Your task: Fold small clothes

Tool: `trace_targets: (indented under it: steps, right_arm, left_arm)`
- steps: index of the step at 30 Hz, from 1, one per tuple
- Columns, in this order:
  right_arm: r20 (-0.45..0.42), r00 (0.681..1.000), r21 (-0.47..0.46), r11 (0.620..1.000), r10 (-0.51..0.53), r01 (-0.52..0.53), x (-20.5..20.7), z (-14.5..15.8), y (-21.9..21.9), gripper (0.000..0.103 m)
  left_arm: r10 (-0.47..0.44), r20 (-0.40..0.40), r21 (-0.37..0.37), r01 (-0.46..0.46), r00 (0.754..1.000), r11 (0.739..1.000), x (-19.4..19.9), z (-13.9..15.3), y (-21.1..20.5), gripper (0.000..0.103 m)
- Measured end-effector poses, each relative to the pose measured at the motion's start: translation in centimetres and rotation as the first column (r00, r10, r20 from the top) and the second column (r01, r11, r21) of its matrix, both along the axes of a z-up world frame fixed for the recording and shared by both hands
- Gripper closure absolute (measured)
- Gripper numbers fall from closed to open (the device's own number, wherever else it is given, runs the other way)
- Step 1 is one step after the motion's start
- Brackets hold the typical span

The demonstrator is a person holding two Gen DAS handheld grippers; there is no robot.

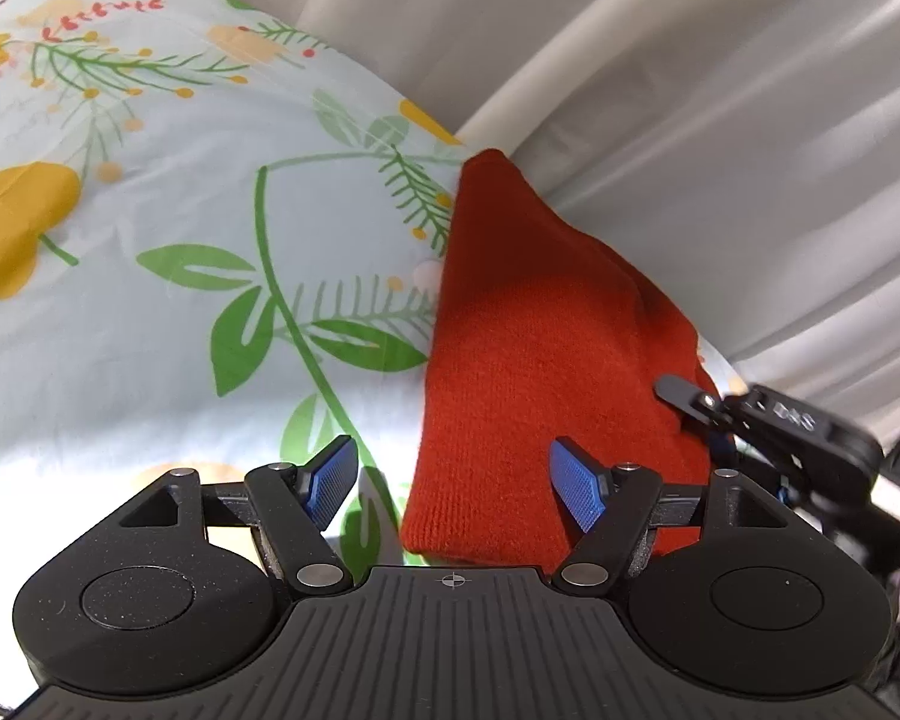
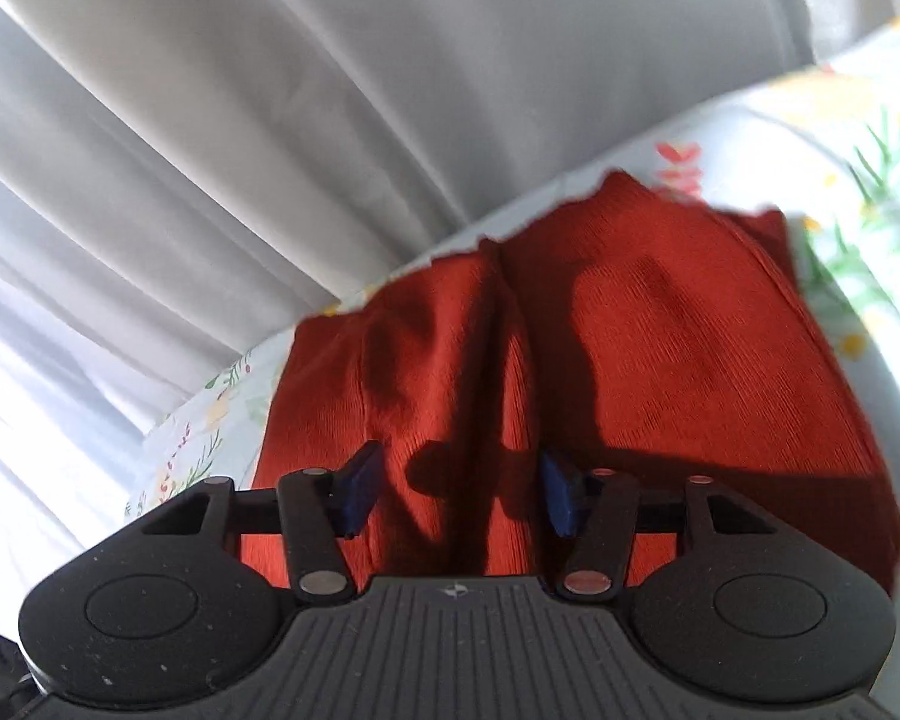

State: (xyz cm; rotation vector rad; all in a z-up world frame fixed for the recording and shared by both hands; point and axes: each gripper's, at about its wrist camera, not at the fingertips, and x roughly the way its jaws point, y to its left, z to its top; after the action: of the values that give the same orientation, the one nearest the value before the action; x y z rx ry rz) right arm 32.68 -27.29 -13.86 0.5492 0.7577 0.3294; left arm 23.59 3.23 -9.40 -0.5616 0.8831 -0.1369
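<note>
Just one red knit garment (image 1: 528, 360) lies on the floral sheet (image 1: 150, 300), both grippers' fingers (image 1: 576, 495) released.

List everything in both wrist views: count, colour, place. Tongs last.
red knitted garment: one, rust red, lying on the bedsheet near its curtain-side edge, creased along its middle in the right wrist view
floral cotton bedsheet: one, pale blue with green leaves and yellow flowers, under the garment
pleated fabric curtain: one, off-white, hanging behind the bed
left tongs: one pair, black with blue pads, open over the garment's near edge, one pad above the sheet, holding nothing
right tongs: one pair, black with blue pads, over the garment, pads apart in its own view; grip on cloth cannot be told; also seen at the garment's right edge in the left wrist view
</note>
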Motion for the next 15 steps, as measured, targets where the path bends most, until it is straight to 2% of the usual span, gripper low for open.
trace_targets:
  steps: [1,3,4,6,8,10,11,12,15]
  right_arm:
    - [0.014,1.000,-0.045,0.999,0.011,-0.010,0.2,0.5,0.7,0.087]
    - [0.057,0.997,-0.148,0.988,0.051,-0.042,0.0,1.4,2.2,0.090]
    - [0.093,0.993,-0.236,0.970,0.073,-0.049,-0.4,2.0,3.1,0.091]
    - [0.183,0.978,-0.408,0.913,0.104,-0.021,-1.2,3.2,4.4,0.093]
    - [0.260,0.960,-0.444,0.895,0.102,0.025,-2.5,4.7,4.0,0.094]
    - [0.297,0.952,-0.458,0.885,0.070,0.078,-3.5,5.4,2.9,0.094]
    - [0.313,0.948,-0.486,0.867,0.054,0.111,-3.7,5.3,2.6,0.094]
    - [0.319,0.947,-0.516,0.845,0.037,0.141,-3.9,5.1,2.2,0.094]
    - [0.284,0.957,-0.530,0.823,-0.054,0.204,-3.7,3.8,0.5,0.094]
  left_arm:
    - [-0.013,0.009,0.008,0.013,1.000,1.000,-0.2,0.1,-0.2,0.027]
    - [-0.032,0.032,0.033,0.031,0.999,0.999,-0.5,0.5,-1.0,0.027]
    - [-0.042,0.040,0.050,0.040,0.998,0.998,-0.7,0.8,-1.3,0.027]
    - [-0.079,0.056,0.083,0.074,0.995,0.994,-1.1,1.1,-2.1,0.026]
    - [-0.116,0.065,0.128,0.107,0.991,0.986,-1.7,1.4,-3.1,0.026]
    - [-0.163,0.076,0.176,0.148,0.984,0.973,-2.2,1.4,-4.2,0.026]
    - [-0.181,0.078,0.194,0.163,0.980,0.967,-2.4,1.3,-4.7,0.026]
    - [-0.192,0.074,0.206,0.174,0.979,0.963,-2.5,1.2,-5.2,0.026]
    - [-0.218,0.061,0.217,0.200,0.974,0.955,-2.2,0.5,-6.5,0.025]
